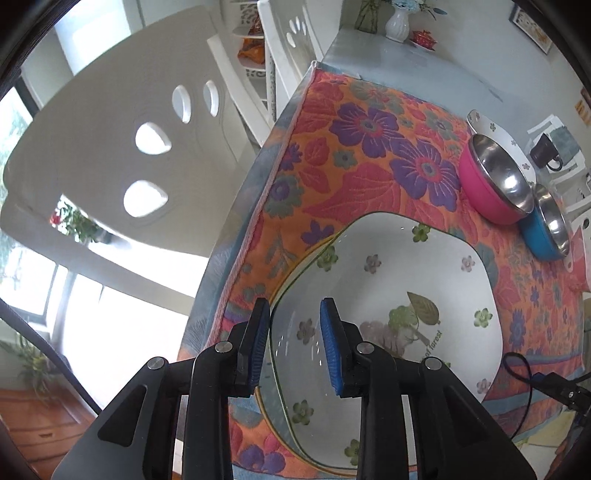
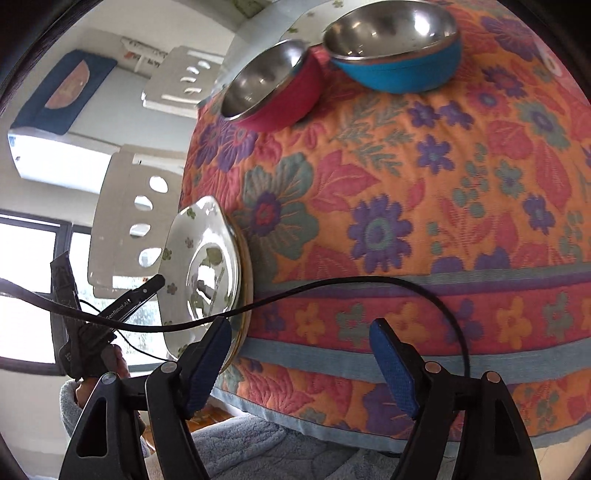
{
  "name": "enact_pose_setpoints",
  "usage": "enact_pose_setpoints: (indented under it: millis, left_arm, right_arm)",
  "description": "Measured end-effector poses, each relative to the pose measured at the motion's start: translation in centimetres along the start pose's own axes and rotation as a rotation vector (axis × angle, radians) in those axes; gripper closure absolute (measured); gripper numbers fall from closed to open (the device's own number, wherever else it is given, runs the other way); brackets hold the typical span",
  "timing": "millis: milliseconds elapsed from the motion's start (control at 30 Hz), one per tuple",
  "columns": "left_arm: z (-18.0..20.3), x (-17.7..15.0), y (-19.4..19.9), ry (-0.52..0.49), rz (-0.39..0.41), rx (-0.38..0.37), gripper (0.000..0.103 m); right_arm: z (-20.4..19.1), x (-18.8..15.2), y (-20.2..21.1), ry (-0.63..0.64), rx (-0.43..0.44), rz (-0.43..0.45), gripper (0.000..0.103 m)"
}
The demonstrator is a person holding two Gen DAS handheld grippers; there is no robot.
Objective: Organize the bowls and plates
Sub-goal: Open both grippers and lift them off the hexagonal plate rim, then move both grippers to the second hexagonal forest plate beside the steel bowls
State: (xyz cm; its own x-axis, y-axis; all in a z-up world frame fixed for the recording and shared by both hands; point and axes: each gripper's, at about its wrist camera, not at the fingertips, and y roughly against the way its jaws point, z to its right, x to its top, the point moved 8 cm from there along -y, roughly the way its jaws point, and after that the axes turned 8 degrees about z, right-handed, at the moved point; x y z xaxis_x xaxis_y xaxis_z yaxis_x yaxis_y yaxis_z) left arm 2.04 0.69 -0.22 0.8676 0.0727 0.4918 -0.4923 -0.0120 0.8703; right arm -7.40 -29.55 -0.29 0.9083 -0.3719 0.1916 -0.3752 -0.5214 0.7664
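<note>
A white flowered square plate (image 1: 399, 295) lies on another plate on the floral tablecloth, near the table's left edge. My left gripper (image 1: 295, 343) straddles its near rim, jaws a little apart, one pad outside and one inside the rim. The plate stack also shows in the right wrist view (image 2: 207, 266), with the left gripper (image 2: 147, 288) at its rim. A pink steel bowl (image 1: 495, 181) and a blue steel bowl (image 1: 546, 229) sit beyond, also seen in the right wrist view as pink bowl (image 2: 273, 85) and blue bowl (image 2: 395, 48). My right gripper (image 2: 299, 369) is open and empty at the table's front edge.
Another flowered white plate (image 1: 491, 129) lies behind the pink bowl. White chairs (image 1: 122, 147) stand left of the table. A vase (image 1: 397, 22) and a small red pot (image 1: 424, 38) stand at the far end. A black cable (image 2: 369, 284) hangs across the right view.
</note>
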Motion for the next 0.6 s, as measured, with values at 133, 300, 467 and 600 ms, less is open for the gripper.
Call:
enact_pose_setpoints:
  millis: [133, 300, 467, 600]
  left_arm:
    - [1.2, 1.0, 0.8, -0.01, 0.016, -0.043, 0.078]
    - [2.9, 2.5, 2.7, -0.006, 0.047, -0.108, 0.078]
    - [5.6, 5.9, 7.6, -0.049, 0.172, -0.202, 0.078]
    - [8.2, 9.4, 12.6, -0.097, 0.311, -0.278, 0.078]
  right_arm:
    - [0.7, 0.8, 1.2, -0.019, -0.004, 0.037, 0.028]
    - [3.1, 2.1, 3.5, -0.087, -0.025, 0.094, 0.026]
    - [5.2, 5.2, 9.5, -0.13, -0.049, 0.236, 0.026]
    - [5.5, 8.4, 17.2, -0.106, -0.066, 0.411, 0.026]
